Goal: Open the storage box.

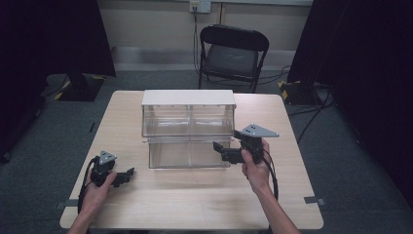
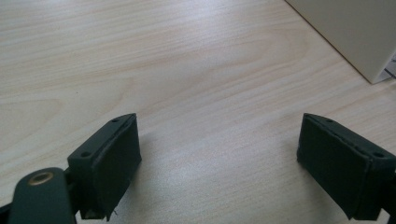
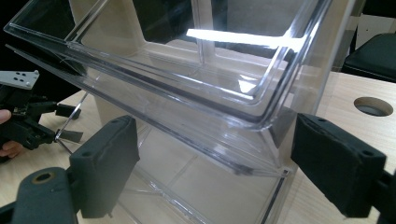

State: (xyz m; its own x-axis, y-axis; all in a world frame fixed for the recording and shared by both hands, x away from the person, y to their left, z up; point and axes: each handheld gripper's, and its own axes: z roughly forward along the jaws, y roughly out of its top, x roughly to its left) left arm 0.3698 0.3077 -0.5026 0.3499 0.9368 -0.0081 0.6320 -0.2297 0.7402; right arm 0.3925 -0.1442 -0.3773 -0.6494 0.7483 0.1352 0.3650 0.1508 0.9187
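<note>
A clear plastic two-tier bin unit (image 1: 188,127) with a white top (image 1: 188,97) stands mid-table. My right gripper (image 1: 220,148) is at its front right corner, open. In the right gripper view the open right gripper (image 3: 215,154) has its jaws either side of the corner of a tilted clear bin (image 3: 187,70), not touching it. My left gripper (image 1: 127,174) rests low on the table at the front left, apart from the unit. In the left gripper view the left gripper (image 2: 219,158) is wide open over bare wood (image 2: 187,56). The left gripper (image 3: 70,124) also appears beyond the bins.
The wooden table (image 1: 195,204) has bare surface in front of and beside the unit. A pale side panel (image 2: 355,32) of the unit shows at upper right of the left gripper view. A round hole (image 3: 373,106) sits in the tabletop. A black folding chair (image 1: 233,51) stands behind the table.
</note>
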